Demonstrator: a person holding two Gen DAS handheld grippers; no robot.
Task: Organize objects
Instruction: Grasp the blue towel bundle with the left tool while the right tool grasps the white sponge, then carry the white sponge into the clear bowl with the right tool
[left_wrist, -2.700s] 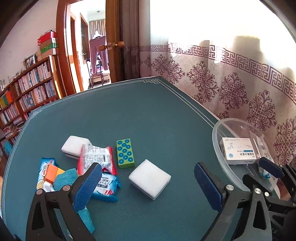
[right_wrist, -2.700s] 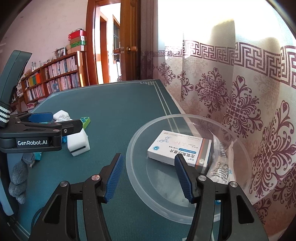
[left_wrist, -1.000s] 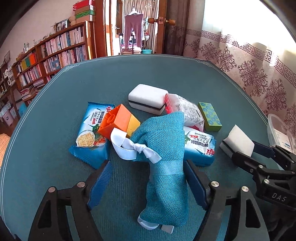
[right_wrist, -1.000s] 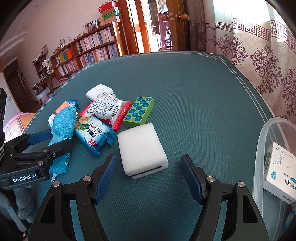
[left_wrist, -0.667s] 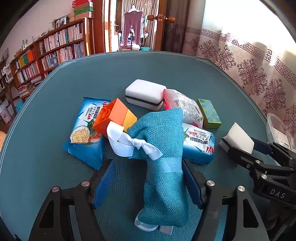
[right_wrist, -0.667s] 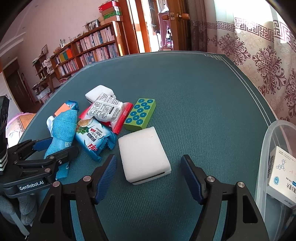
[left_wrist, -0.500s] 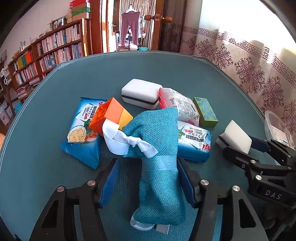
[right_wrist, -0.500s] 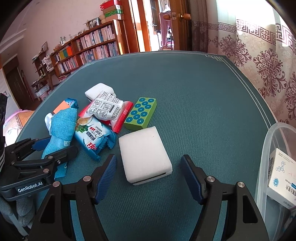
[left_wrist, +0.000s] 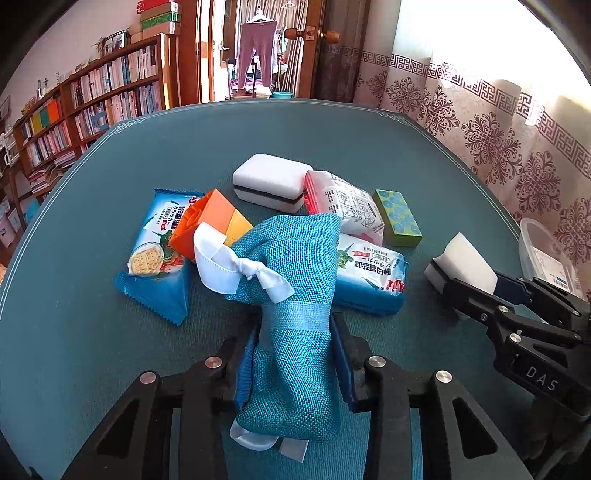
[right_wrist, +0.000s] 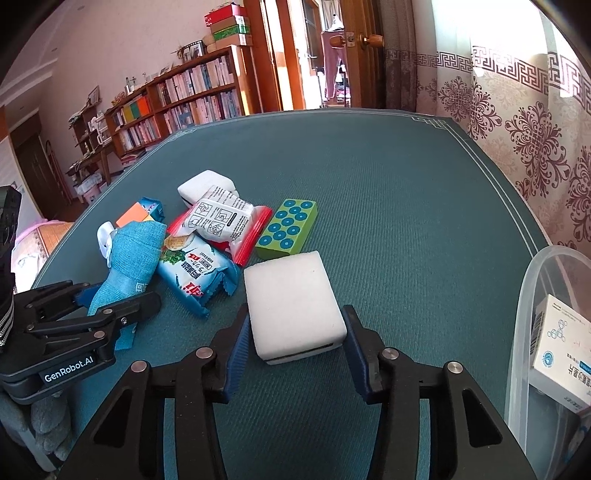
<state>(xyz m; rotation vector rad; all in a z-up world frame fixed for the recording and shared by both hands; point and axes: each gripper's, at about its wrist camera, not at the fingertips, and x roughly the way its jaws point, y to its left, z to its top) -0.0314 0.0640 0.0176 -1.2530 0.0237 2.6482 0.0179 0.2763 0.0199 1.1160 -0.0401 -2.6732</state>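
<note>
Our left gripper (left_wrist: 295, 354) clamped on a coarse-woven teal pouch (left_wrist: 295, 295), our right gripper (right_wrist: 295, 339), jaws just closing, pads flanking a white sponge block (right_wrist: 291, 302) we cannot tell is pinched, dotted green block (right_wrist: 288, 229) at twelve o'clock

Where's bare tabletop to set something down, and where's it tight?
Free: the far half of the table, beyond the green block, and the strip between the white sponge and the clear tub. Crowded: the left cluster of snack packs, teal pouch and orange block, overlapping.
</note>
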